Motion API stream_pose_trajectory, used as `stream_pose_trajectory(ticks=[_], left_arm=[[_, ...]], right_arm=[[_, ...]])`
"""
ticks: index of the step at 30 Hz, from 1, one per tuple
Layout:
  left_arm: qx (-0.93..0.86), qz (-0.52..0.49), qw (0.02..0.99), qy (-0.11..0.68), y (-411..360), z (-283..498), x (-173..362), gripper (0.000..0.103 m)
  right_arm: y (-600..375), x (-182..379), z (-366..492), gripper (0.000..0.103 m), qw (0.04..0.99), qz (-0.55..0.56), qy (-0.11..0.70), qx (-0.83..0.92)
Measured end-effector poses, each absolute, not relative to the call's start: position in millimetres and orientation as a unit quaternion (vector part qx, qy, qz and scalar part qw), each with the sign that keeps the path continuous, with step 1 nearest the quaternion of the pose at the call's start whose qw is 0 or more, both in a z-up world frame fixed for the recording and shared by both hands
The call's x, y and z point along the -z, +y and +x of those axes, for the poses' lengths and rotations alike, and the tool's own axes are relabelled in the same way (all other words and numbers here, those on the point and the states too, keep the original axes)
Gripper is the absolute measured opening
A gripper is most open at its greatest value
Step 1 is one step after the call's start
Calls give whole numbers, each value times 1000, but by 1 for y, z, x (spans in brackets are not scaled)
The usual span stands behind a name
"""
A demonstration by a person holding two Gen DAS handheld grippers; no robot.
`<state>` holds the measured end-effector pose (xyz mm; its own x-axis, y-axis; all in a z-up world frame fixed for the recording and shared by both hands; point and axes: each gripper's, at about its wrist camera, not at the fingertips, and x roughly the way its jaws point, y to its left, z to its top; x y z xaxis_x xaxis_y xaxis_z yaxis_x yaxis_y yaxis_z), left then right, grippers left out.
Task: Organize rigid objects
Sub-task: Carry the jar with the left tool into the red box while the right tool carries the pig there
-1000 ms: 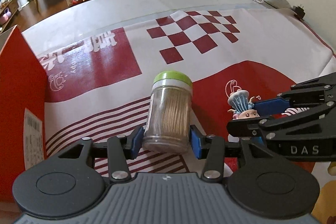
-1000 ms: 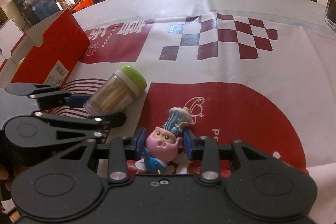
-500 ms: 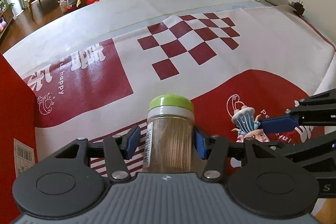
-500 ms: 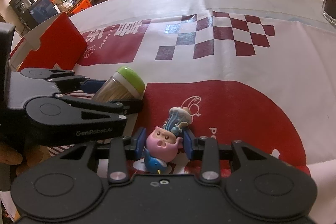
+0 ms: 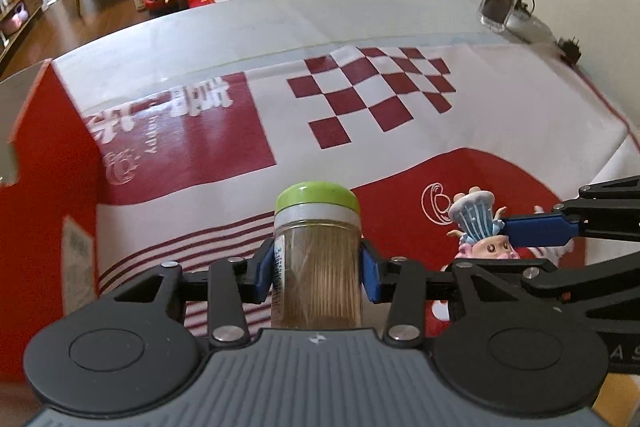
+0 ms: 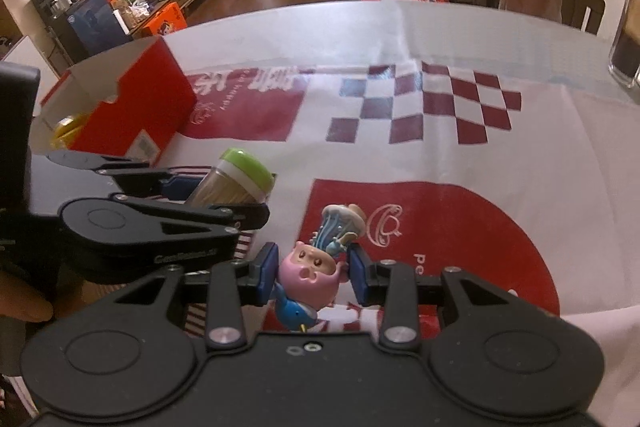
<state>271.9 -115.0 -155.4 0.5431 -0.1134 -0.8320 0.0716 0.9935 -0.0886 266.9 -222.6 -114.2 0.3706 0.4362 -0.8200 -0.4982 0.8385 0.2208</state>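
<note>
Red cardboard box (image 6: pixel 132 107) stands open at the table's left edge, with something yellow (image 6: pixel 70 129) inside that cannot be identified. Clear toothpick jar (image 5: pixel 318 259) with green lid, packed with toothpicks, sits between the left gripper (image 5: pixel 317 273) pads, whose jaws are closing on it. Pink figurine (image 6: pixel 310 269) is clamped in the narrowly set right gripper (image 6: pixel 312 273). Compared with a second ago, both items sit higher above the red-and-white tablecloth (image 5: pixel 500 115), and the box's interior has come into the right view.

You've got the green-lidded toothpick jar (image 5: pixel 318 259) upright and the pink figurine (image 6: pixel 310 269) clamped, both near the table's front edge.
</note>
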Motion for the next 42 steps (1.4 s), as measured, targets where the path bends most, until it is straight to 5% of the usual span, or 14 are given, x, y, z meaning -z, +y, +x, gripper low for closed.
stream_pose_trajectory(ticks=[22, 42], left_arm=[[27, -77, 906, 414, -9, 189, 39, 42], [-51, -62, 910, 406, 140, 163, 38, 42]], right_arm=[[-128, 22, 216, 37, 846, -47, 413, -333], [-2, 30, 218, 37, 845, -82, 399, -346]])
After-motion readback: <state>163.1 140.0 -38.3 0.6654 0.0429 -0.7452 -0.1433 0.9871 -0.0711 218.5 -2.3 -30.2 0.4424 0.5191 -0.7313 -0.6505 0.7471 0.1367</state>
